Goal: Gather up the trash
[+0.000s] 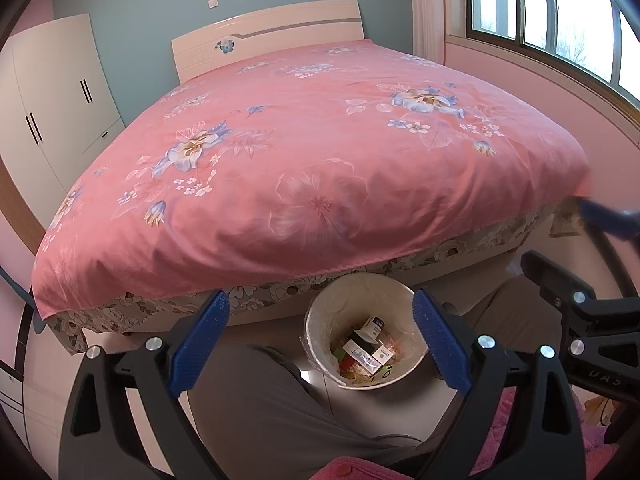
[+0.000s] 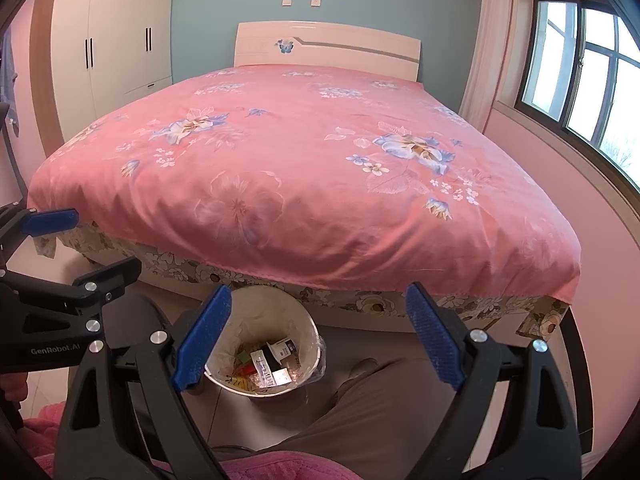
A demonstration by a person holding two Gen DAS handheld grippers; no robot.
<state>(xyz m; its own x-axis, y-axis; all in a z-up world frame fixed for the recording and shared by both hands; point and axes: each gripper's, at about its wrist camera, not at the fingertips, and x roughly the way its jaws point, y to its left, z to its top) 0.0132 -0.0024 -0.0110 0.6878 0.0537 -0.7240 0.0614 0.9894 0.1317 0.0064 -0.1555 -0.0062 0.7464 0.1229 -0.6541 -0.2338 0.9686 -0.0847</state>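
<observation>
The left gripper (image 1: 320,340), black-armed with blue ribbed pads (image 1: 202,344), stood with its fingers spread wide and nothing between them. The right gripper (image 2: 318,336), of the same build, also held its blue pads (image 2: 434,338) far apart and empty. Both pointed downward over the floor at the foot of the bed.

Framed between each pair of fingers sat the round white waste bin lined with clear plastic (image 1: 320,316), resting on the pale floor just beside the bed's end. Inside it lay the collected trash (image 1: 368,350): small white and dark cardboard boxes and coloured wrappers, heaped at the bottom. Neither gripper touched the bin or its contents.

The person's legs in grey trousers (image 1: 260,408) stretched on either side of the bin, and a pink fleecy garment (image 2: 260,466) showed at the lower edge.

Beyond the bin spread the wide bed under a pink quilt printed with blue and white flowers (image 1: 304,152), over a flowered grey bed skirt (image 2: 380,304). A cream headboard with a blue butterfly (image 2: 326,50) stood against the grey-blue wall, a white wardrobe with dark handles (image 2: 116,40) to the left, a dark-framed window (image 2: 580,76) to the right.
</observation>
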